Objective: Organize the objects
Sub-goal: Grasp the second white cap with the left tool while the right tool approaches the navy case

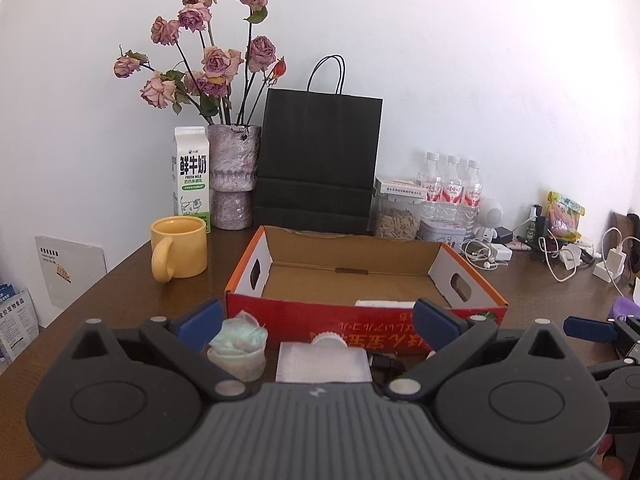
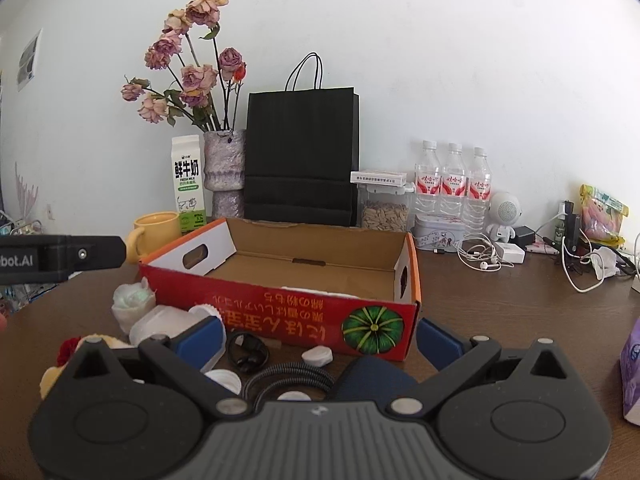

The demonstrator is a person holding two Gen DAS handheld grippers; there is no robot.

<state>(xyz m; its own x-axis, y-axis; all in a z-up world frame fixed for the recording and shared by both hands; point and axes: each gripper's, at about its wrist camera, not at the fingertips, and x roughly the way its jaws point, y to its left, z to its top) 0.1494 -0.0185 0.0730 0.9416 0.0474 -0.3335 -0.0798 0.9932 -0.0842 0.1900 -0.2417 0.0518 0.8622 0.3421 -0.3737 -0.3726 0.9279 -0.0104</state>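
Note:
An open red and orange cardboard box (image 1: 360, 320) (image 2: 280, 312) stands mid-table; a white item (image 1: 384, 303) lies inside by its near wall. In front of it lie a clear cup of green-white stuff (image 1: 238, 348) (image 2: 134, 302), a white packet (image 1: 322, 362), a white plastic container (image 2: 168, 322), a coiled black cable (image 2: 246, 350), a white cap (image 2: 317, 356) and a dark blue object (image 2: 376, 376). My left gripper (image 1: 318, 326) hangs open over the cup and packet, holding nothing. My right gripper (image 2: 320, 340) is open above the cable and cap, empty.
A yellow mug (image 1: 180, 248), milk carton (image 1: 191, 176), vase of dried roses (image 1: 234, 176) and black paper bag (image 1: 320, 160) line the wall behind the box. Water bottles (image 2: 452, 188), a seed jar (image 2: 384, 208), a tin and tangled chargers (image 2: 500, 256) crowd the back right. A purple pack (image 2: 632, 368) sits at the right edge.

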